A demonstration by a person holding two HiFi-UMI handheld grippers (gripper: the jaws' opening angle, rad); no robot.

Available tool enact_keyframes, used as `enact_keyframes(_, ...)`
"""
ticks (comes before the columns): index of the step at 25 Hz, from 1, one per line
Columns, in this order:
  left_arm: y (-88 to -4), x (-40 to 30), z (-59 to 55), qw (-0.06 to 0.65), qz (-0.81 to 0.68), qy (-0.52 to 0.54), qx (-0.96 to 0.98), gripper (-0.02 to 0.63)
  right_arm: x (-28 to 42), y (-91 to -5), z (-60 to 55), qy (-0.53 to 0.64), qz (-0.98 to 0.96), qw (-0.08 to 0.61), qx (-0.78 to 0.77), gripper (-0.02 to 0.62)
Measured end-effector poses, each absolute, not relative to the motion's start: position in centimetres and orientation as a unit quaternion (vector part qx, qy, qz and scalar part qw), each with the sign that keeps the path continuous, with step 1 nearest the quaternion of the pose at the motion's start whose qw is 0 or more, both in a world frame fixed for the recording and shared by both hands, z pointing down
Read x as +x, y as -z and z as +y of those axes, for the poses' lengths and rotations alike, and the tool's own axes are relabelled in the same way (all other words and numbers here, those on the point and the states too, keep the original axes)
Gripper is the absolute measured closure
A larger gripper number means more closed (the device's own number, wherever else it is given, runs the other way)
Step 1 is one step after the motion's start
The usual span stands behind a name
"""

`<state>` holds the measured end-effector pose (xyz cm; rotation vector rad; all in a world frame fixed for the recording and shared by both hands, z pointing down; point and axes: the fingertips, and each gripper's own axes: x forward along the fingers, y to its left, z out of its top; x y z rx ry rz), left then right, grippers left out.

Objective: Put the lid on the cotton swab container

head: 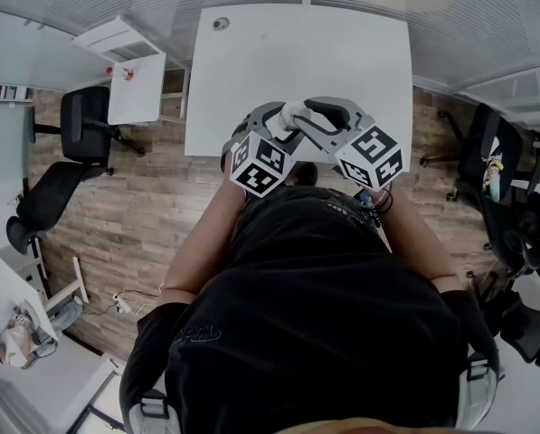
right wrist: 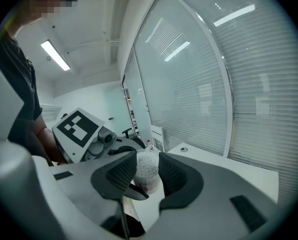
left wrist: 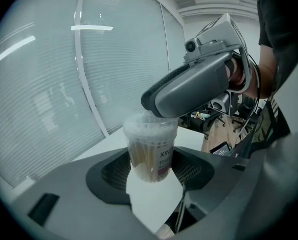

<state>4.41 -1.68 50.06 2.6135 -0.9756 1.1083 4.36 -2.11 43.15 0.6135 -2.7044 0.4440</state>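
From above, my left gripper (head: 277, 123) and right gripper (head: 326, 116) meet in front of my chest, over the near edge of the white table (head: 297, 61). In the left gripper view, my jaws stand fairly wide, pressing the sides of the upright cotton swab container (left wrist: 151, 154). In the right gripper view, my jaws are partly closed on the lid (right wrist: 148, 165) on top of the container.

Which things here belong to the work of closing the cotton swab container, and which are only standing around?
Belong to the job:
- cotton swab container, held by the left tongs
- lid on its top, gripped by the right tongs

Only standing around:
- black office chair
- small white side desk
- large white table
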Motion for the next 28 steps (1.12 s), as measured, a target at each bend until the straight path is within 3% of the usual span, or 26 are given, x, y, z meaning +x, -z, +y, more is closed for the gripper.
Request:
enact_keyframes(15, -50.6, 3.7, -1.7, 0.072, -0.323, -0.349, 0.877, 0.339, 3.4, -43.6, -2.0, -0.140, -0.949, 0.171, 0.224, 0.446)
enact_keyframes(28, -51.8, 0.7, -3.6, 0.077, -0.337, -0.335, 0.876, 0.337, 3.0, -43.9, -4.3, -0.179, -0.941, 0.131, 0.254, 0.448)
